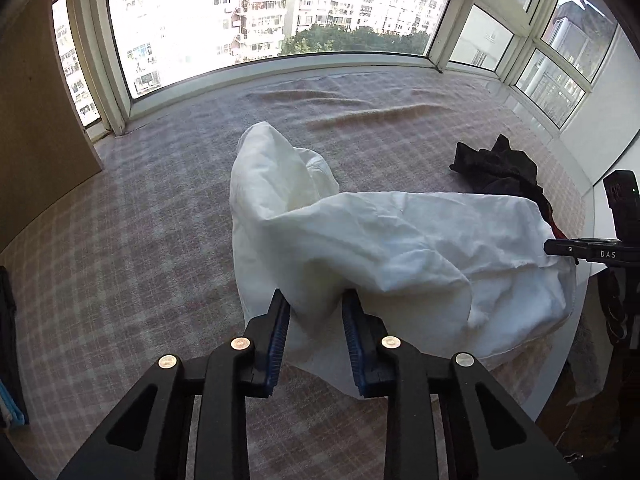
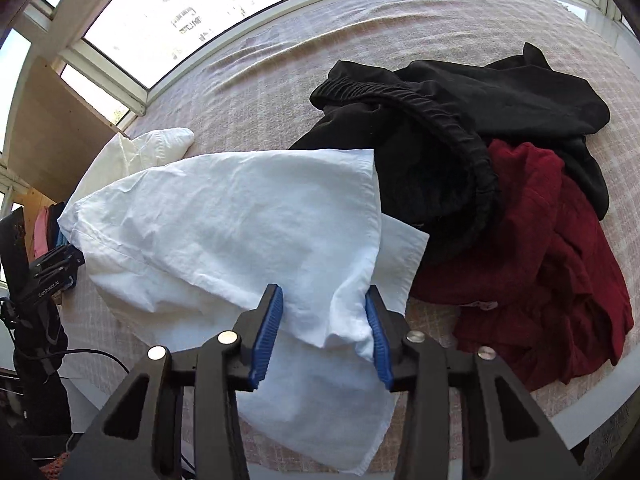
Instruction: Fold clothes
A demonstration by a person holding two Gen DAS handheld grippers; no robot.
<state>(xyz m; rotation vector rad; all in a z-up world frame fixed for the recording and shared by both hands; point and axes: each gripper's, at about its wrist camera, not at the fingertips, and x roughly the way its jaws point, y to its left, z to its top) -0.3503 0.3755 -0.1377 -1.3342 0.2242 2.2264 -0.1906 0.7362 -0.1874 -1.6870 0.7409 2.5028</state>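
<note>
You are mid-fold: each hand-held gripper, left (image 1: 316,304) and right (image 2: 325,300), is clamped on the crumpled white cotton garment (image 1: 360,240) raised above the checked tabletop (image 1: 140,240); next, carry both corners across evenly.

My jaws are black with blue ribbed pads (image 1: 280,344) and silver screws. The garment (image 1: 360,240) between them is plain white. The desk cover (image 1: 120,240) has a pale pink and grey check pattern. Beside the white cloth lie black trousers (image 2: 460,120) and a dark red garment (image 2: 540,260). The window frames (image 1: 452,24) are cream white.
</note>
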